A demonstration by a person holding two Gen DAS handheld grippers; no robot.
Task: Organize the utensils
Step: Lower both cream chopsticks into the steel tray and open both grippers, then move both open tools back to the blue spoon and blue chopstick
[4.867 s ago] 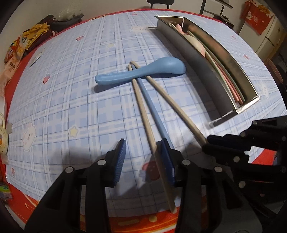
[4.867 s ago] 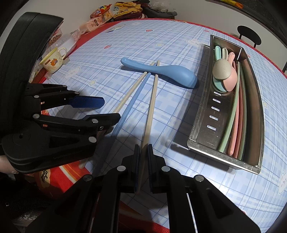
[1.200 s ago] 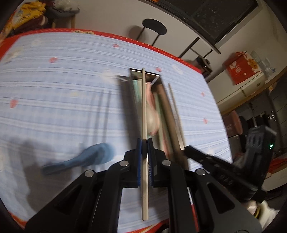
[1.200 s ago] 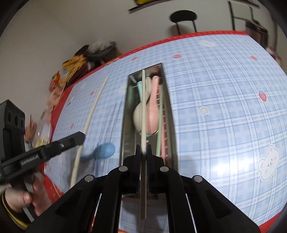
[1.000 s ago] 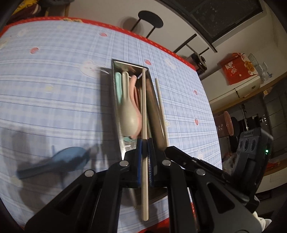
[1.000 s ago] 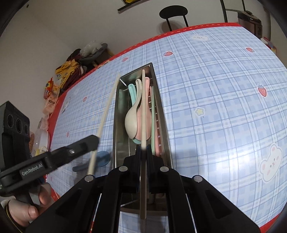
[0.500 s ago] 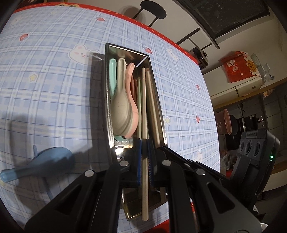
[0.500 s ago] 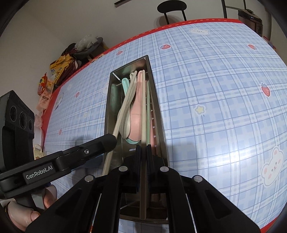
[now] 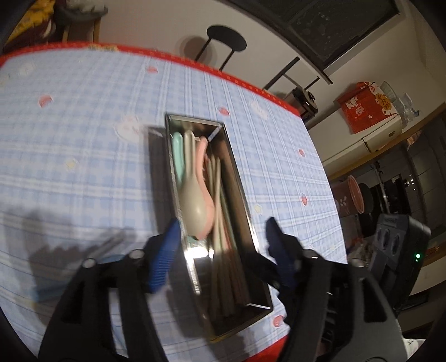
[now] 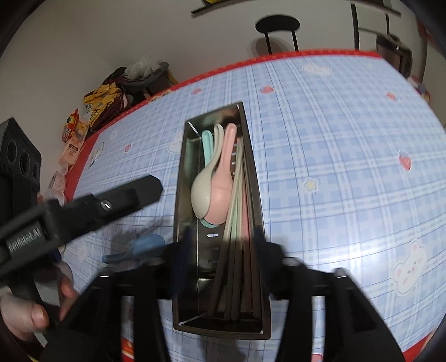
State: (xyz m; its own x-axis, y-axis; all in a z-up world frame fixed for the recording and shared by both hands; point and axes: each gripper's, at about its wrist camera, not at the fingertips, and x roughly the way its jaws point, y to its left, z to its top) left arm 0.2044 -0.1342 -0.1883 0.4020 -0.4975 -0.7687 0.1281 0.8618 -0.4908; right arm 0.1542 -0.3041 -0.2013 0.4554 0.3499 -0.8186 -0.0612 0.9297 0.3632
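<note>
A: What's left? 
B: The blue spoon (image 10: 145,242) lies on the surface, left of the tray (image 10: 178,211). 
A: And done? 
B: Chopsticks (image 10: 237,267) lie in it. Left gripper (image 9: 220,250) and right gripper (image 10: 223,250): jaws apart, empty.

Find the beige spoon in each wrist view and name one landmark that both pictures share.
Left wrist view: the beige spoon lies centre frame in the metal tray, bowl toward the camera, on a pink spoon.
Right wrist view: the beige spoon lies centre frame, left of the pink spoon.
Shared landmark: the black stool beyond the table.
</note>
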